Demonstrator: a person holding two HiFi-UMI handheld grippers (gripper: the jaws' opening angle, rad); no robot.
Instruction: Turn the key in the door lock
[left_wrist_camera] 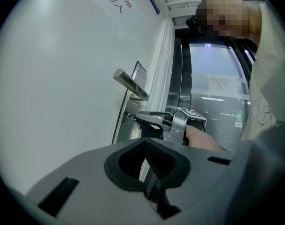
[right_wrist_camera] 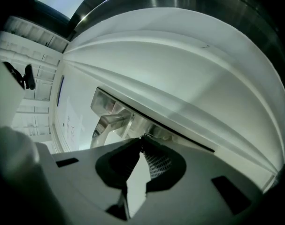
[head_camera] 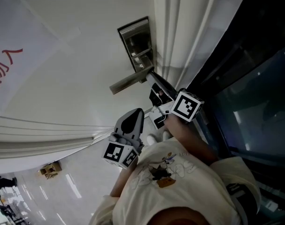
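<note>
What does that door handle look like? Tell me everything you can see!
The door handle is a straight, flat lever of shiny silver metal. It sticks out from the upper part of a tall rectangular metal plate, which is fixed to the white door near the door's edge. Nobody is holding it and nothing touches it. The right gripper has its fingers on the plate just beneath the lever, with a gap between them and the lever.
</note>
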